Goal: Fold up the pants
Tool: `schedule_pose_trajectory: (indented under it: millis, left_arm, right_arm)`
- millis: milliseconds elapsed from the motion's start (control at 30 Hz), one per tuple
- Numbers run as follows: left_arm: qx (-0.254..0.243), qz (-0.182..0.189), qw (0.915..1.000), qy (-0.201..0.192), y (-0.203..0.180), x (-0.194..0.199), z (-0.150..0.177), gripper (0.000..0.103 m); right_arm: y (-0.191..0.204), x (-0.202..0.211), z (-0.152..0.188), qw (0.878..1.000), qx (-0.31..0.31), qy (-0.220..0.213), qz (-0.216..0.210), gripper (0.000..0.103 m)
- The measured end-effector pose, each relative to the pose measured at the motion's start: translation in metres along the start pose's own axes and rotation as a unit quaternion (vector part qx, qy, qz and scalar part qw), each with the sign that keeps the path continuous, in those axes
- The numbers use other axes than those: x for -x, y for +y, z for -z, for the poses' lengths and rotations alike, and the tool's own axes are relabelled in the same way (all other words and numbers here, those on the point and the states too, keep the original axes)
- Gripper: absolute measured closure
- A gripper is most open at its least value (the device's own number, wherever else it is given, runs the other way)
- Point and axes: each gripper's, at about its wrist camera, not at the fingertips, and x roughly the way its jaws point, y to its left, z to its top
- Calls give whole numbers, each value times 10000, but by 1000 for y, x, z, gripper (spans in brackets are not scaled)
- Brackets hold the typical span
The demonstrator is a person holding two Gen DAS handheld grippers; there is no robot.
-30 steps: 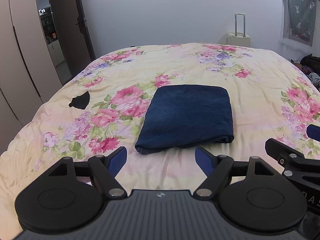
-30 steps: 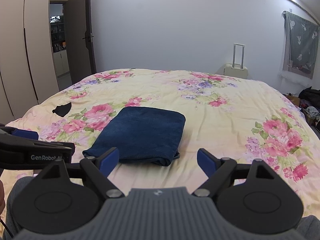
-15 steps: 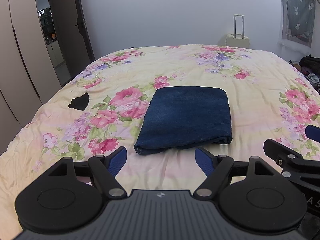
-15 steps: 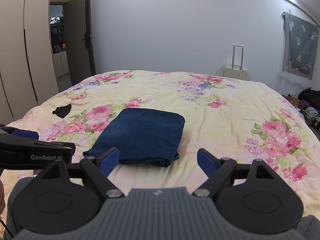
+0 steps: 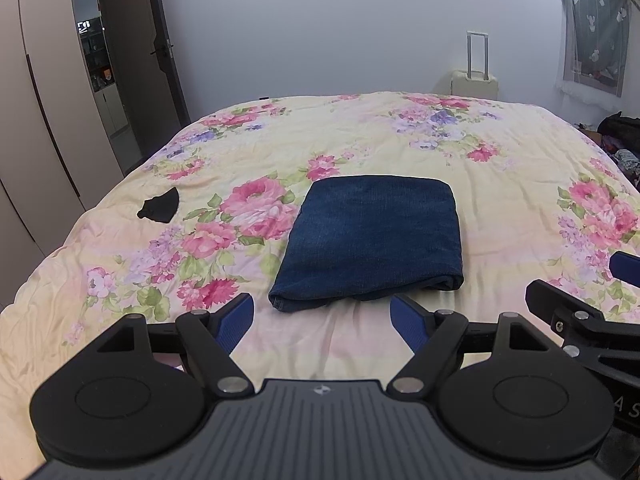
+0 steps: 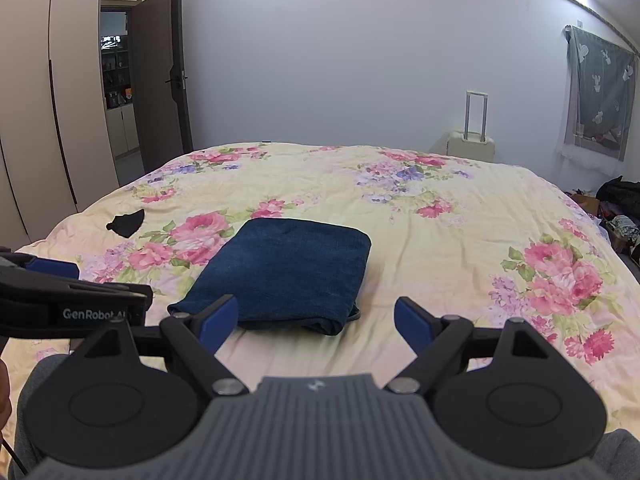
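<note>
Dark blue denim pants [image 5: 374,240] lie folded into a flat rectangle in the middle of the floral bedspread [image 5: 500,216]. My left gripper [image 5: 322,318] hovers open near the bed's front edge, just short of the fold's near edge, holding nothing. In the right wrist view the pants [image 6: 288,272] lie ahead and slightly left of my right gripper [image 6: 316,322], which is also open and empty. The left gripper's body [image 6: 60,300] shows at that view's left edge. The right gripper's arm [image 5: 588,320] shows at the left wrist view's right edge.
A small black cloth scrap [image 5: 159,209] lies on the bed's left side. A cream suitcase [image 5: 475,80] stands against the far wall. Wardrobe doors [image 5: 36,92] and an open door are on the left. Clutter [image 6: 618,216] sits on the floor at right.
Both grippers have risen and tilted up slightly, so the pants sit a little lower in each view. The pants have not moved and both grippers stay open.
</note>
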Motion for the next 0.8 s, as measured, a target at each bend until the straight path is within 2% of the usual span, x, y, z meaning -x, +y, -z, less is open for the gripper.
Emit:
schedule_pose_trajectory:
  millis: [800]
  left_arm:
    - [70,39,9999,-129,-2,8,-6,12]
  right_arm:
    - [2,5,-4,10000,-22,-4,2,21]
